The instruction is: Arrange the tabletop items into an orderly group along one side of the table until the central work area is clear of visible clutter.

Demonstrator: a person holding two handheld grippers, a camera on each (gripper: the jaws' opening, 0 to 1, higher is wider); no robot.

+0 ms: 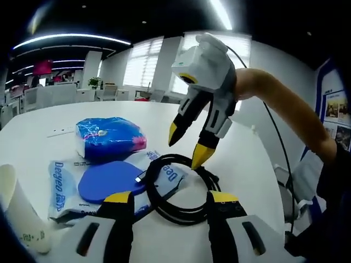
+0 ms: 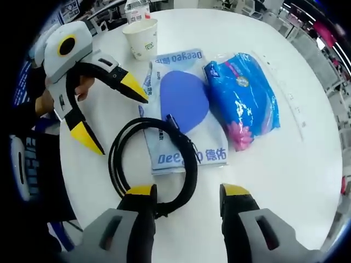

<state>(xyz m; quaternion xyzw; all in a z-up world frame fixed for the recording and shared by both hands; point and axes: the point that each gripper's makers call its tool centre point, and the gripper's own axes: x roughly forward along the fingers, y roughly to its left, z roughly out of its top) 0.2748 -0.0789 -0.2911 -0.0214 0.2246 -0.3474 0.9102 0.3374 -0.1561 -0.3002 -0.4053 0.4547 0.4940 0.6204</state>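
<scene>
One coiled black cable [image 2: 151, 164], one paper cup [image 2: 141, 37], two packets [image 2: 186, 118] are seen; left gripper [image 1: 170, 198] and right gripper [image 2: 188, 193] are released.

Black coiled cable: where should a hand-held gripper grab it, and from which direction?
Grip the black coiled cable across its bare outer arc on the white table, coming from above. There the strands lie bundled and flat, clear of the white printed packet under its far side.

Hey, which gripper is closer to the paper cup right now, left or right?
Left. The left gripper, open, hangs just past the black cable coil on the paper cup's side. The right gripper, open, sits at the coil's far edge, farther from the cup.
</scene>
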